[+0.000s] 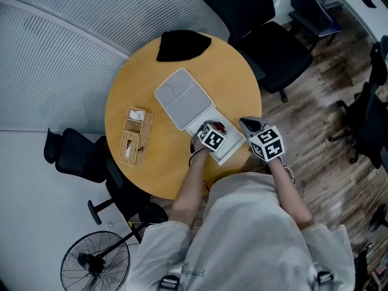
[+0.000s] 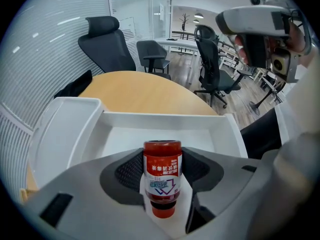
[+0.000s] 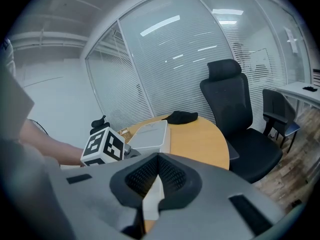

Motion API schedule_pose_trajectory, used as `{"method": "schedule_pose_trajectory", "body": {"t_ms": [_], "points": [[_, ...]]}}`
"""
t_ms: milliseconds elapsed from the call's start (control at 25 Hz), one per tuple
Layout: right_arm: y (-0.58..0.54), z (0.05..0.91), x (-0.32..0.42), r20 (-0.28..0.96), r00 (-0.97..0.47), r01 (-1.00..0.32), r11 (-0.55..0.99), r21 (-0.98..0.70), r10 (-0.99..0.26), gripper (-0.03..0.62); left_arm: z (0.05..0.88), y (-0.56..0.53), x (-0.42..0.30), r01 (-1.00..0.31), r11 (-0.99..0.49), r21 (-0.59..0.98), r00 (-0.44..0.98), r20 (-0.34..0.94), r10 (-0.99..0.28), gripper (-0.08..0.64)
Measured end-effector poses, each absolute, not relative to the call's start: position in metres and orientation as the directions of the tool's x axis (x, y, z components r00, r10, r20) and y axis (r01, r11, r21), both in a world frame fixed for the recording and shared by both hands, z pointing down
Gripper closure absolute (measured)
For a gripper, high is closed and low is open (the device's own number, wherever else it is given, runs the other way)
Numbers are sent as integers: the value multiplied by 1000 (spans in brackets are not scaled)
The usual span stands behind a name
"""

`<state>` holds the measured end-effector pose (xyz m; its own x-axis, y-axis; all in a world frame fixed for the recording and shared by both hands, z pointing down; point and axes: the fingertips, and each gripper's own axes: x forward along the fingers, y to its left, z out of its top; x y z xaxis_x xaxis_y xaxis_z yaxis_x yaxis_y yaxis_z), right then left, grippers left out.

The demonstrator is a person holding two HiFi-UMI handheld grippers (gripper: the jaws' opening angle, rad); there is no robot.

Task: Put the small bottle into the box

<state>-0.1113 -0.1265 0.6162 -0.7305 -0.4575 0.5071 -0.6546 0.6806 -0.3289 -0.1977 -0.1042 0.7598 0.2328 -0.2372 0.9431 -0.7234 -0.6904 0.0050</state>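
Over the open white box (image 2: 165,117): the left hand-held gripper (image 2: 161,171) pinches the small red bottle (image 2: 162,156) between its jaws, cap towards the hand.
Risk: if released while still high, the bottle could bounce or roll out over the low wall.
Left arm: forearm reaches forward, wrist low above the bench (image 1: 136,86).
Right side: the right hand-held gripper (image 3: 157,176) has its jaws closed on nothing, beside the box at the bench edge.
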Motion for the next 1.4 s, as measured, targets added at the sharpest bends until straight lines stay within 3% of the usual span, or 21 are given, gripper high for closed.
{"method": "schedule_pose_trajectory", "body": {"t_ms": [800, 1400], "points": [[-117, 619, -114, 523, -723, -657, 683, -318, -452, 574, 765, -107, -192, -708, -706, -10, 245, 934, -259, 322], [-121, 620, -113, 524, -726, -653, 684, -326, -444, 574, 763, -88, -167, -543, -840, 24, 317, 931, -179, 322]]}}
